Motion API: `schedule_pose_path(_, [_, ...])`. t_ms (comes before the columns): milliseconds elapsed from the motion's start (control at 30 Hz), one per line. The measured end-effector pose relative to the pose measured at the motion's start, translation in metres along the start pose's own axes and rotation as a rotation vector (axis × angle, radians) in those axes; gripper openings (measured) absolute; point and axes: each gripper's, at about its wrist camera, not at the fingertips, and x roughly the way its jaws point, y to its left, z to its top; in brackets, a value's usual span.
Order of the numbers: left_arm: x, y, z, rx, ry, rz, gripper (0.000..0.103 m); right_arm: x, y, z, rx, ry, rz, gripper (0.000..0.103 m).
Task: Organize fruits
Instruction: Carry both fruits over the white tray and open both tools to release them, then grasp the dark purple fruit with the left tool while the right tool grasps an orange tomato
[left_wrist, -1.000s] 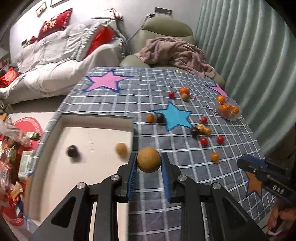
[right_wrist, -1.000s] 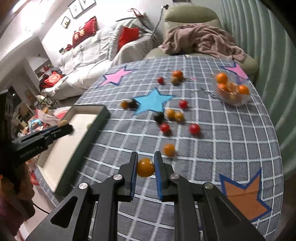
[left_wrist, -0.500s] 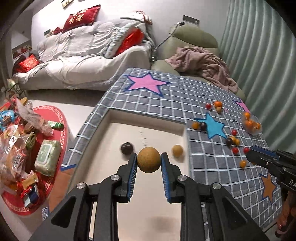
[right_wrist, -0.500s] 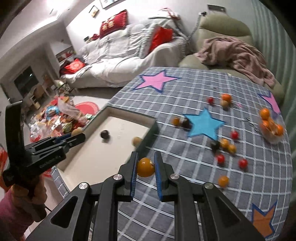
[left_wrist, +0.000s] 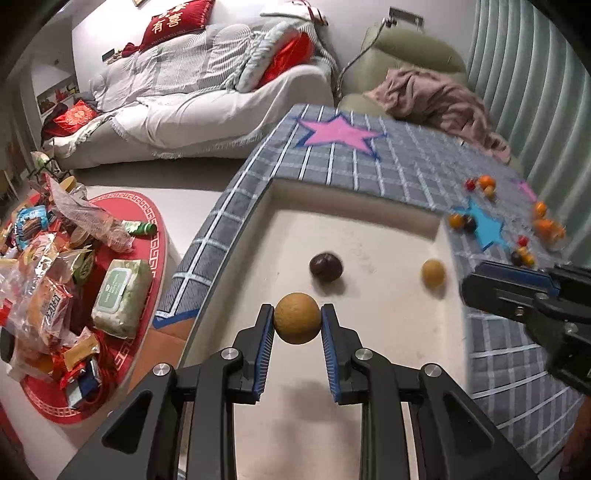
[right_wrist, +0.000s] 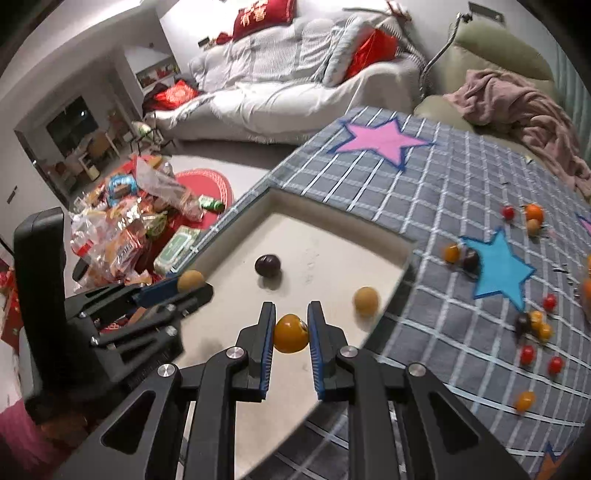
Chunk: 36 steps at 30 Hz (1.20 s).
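Observation:
My left gripper (left_wrist: 297, 325) is shut on a round tan-brown fruit (left_wrist: 297, 323) and hangs over the white tray (left_wrist: 369, 229). In the right wrist view that left gripper (right_wrist: 190, 286) shows at the tray's left side with the same brown fruit (right_wrist: 190, 280). My right gripper (right_wrist: 291, 332) is shut on a small orange fruit (right_wrist: 290, 333) above the near part of the tray (right_wrist: 321, 243). On the tray floor lie a dark purple fruit (right_wrist: 267, 265) and a tan fruit (right_wrist: 365, 300). Several small red, orange and dark fruits (right_wrist: 532, 325) stay scattered on the checked tablecloth.
A grey checked cloth (right_wrist: 424, 184) with pink and blue stars covers the table. Snack bags (left_wrist: 48, 280) lie on a red rug on the floor left of the table. A white sofa (left_wrist: 207, 96) and an armchair with a pink blanket (right_wrist: 517, 107) stand behind.
Both grippers have swung left from over the tablecloth to over the tray, each still holding its fruit. The right gripper now shows close at the right edge of the left wrist view.

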Motion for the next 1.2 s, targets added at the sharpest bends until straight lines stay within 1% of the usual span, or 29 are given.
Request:
schedule_pose_path(133, [0.020, 0.000, -0.005, 0.014, 0.028, 0.053, 0.027, 0.030, 0.003, 0.002, 0.009, 0.046, -0.003, 0.019])
schedule_pose_path(300, [0.036, 0.004, -0.005, -0.005, 0.054, 0.082, 0.027, 0.063, -0.002, 0.004, 0.031, 0.091, -0.018, 0.019])
schedule_pose_path(400, [0.042, 0.006, -0.007, -0.006, 0.070, 0.080, 0.027, 0.075, -0.005, 0.003, 0.029, 0.103, -0.035, 0.020])
schedule_pose_path(467, [0.043, 0.005, -0.007, -0.007, 0.068, 0.078, 0.028, 0.079, -0.004, 0.001, 0.019, 0.119, -0.030, 0.021])
schedule_pose_path(500, [0.042, 0.005, -0.007, -0.004, 0.068, 0.076, 0.043, 0.080, -0.004, 0.001, 0.015, 0.121, -0.032, 0.024])
schedule_pose_path(533, [0.042, 0.005, -0.006, -0.004, 0.067, 0.100, 0.059, 0.080, -0.005, 0.000, 0.014, 0.118, -0.047, 0.025])
schedule_pose_path(567, [0.040, 0.006, -0.005, -0.012, 0.051, 0.138, 0.064, 0.079, -0.007, 0.000, 0.020, 0.117, -0.052, 0.027])
schedule_pose_path(600, [0.037, 0.009, -0.005, -0.021, 0.035, 0.140, 0.070, 0.078, -0.011, 0.000, 0.034, 0.118, -0.041, 0.032])
schedule_pose_path(633, [0.036, 0.011, -0.004, -0.027, 0.031, 0.124, 0.070, 0.076, -0.014, 0.000, 0.050, 0.117, -0.037, 0.037])
schedule_pose_path(667, [0.036, 0.014, -0.004, -0.035, 0.036, 0.112, 0.070, 0.073, -0.018, 0.000, 0.062, 0.110, -0.043, 0.051])
schedule_pose_path(700, [0.035, 0.015, -0.004, -0.041, 0.042, 0.102, 0.070, 0.069, -0.020, 0.001, 0.065, 0.098, -0.031, 0.061])
schedule_pose_path(733, [0.034, 0.017, -0.004, -0.050, 0.044, 0.100, 0.070, 0.065, -0.021, 0.002, 0.072, 0.092, -0.018, 0.066])
schedule_pose_path(767, [0.032, 0.017, -0.004, -0.056, 0.042, 0.096, 0.070, 0.059, -0.023, 0.004, 0.085, 0.087, 0.006, 0.079])
schedule_pose_path(800, [0.028, 0.017, -0.003, -0.059, 0.036, 0.097, 0.070, 0.055, -0.024, 0.005, 0.094, 0.079, 0.025, 0.085])
schedule_pose_path(867, [0.019, 0.015, -0.003, -0.054, 0.019, 0.092, 0.070, 0.041, -0.025, 0.009, 0.111, 0.053, 0.071, 0.086])
schedule_pose_path(900, [0.012, 0.013, -0.002, -0.047, 0.009, 0.089, 0.070, 0.035, -0.026, 0.011, 0.115, 0.044, 0.081, 0.089])
schedule_pose_path(933, [0.008, 0.012, -0.001, -0.043, 0.002, 0.089, 0.076, 0.025, -0.028, 0.013, 0.117, 0.025, 0.086, 0.092])
schedule_pose_path(967, [0.002, 0.011, 0.000, -0.039, -0.006, 0.089, 0.086, 0.018, -0.030, 0.015, 0.117, 0.011, 0.084, 0.100])
schedule_pose_path(1000, [-0.004, 0.011, 0.001, -0.042, -0.025, 0.088, 0.103, 0.008, -0.034, 0.015, 0.120, -0.011, 0.076, 0.103])
schedule_pose_path(1067, [-0.018, 0.009, 0.001, -0.046, -0.073, 0.080, 0.103, -0.009, -0.041, 0.014, 0.134, -0.037, 0.065, 0.103])
schedule_pose_path(1200, [-0.033, -0.006, 0.003, -0.013, -0.082, 0.040, 0.103, -0.034, -0.060, 0.006, 0.172, -0.053, 0.043, 0.103])
